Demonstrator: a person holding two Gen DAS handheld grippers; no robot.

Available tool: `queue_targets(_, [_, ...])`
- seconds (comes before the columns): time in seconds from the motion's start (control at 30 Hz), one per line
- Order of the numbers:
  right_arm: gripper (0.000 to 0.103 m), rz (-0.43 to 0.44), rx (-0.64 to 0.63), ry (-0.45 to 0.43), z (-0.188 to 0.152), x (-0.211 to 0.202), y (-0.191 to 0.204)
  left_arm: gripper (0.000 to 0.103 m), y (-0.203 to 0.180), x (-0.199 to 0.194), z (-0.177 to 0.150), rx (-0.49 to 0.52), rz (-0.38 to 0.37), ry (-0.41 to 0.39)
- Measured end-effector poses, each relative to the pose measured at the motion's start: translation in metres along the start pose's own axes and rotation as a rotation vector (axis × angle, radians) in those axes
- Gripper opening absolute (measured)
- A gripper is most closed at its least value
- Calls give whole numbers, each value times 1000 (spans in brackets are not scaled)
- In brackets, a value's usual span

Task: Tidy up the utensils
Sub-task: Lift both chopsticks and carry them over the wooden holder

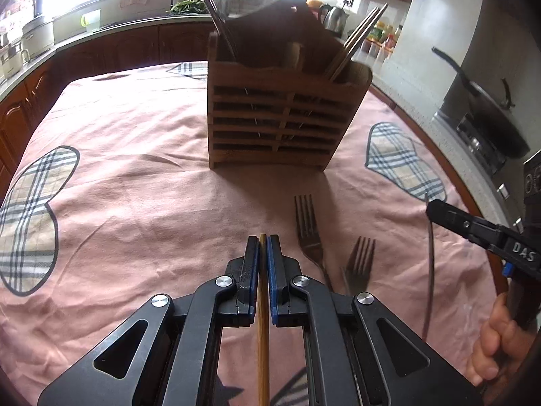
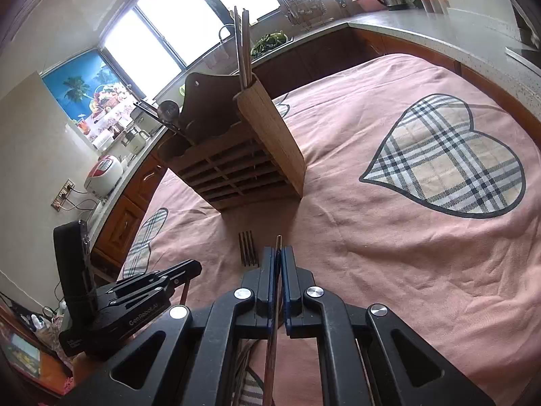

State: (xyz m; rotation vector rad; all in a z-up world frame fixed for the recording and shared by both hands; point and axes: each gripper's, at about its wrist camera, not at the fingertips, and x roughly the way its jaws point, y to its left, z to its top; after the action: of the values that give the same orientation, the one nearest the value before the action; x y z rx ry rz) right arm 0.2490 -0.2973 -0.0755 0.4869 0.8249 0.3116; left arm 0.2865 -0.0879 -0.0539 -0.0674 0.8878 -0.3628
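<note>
A slatted wooden utensil holder (image 1: 280, 115) stands on the pink tablecloth; it also shows in the right wrist view (image 2: 243, 169). It holds chopsticks (image 1: 355, 44) and metal utensils (image 1: 216, 17). My left gripper (image 1: 263, 243) is shut on a wooden chopstick (image 1: 263, 338), in front of the holder. Two forks (image 1: 309, 226) (image 1: 361, 260) lie just right of it. My right gripper (image 2: 278, 253) is shut on a thin metal utensil (image 2: 272, 345), which also shows in the left wrist view (image 1: 430, 270). A fork (image 2: 247, 248) lies ahead of it.
The table has a pink cloth (image 1: 135, 169) with plaid heart patches (image 2: 446, 155). Kitchen counters surround it, with a kettle (image 1: 334, 17), a rice cooker (image 2: 103, 172) and a pan on the stove (image 1: 490, 111). The left gripper body (image 2: 128, 308) sits left of my right gripper.
</note>
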Motion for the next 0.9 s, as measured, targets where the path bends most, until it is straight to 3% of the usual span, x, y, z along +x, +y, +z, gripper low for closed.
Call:
queue_targets(0.3, [4, 32, -54, -68, -3, -36, 30, 4, 6, -83, -7, -64, -72, -146])
queue_targets(0.9, [4, 45, -140, -182, -11, -92, 74, 4, 19, -166, -29, -93, -48, -315])
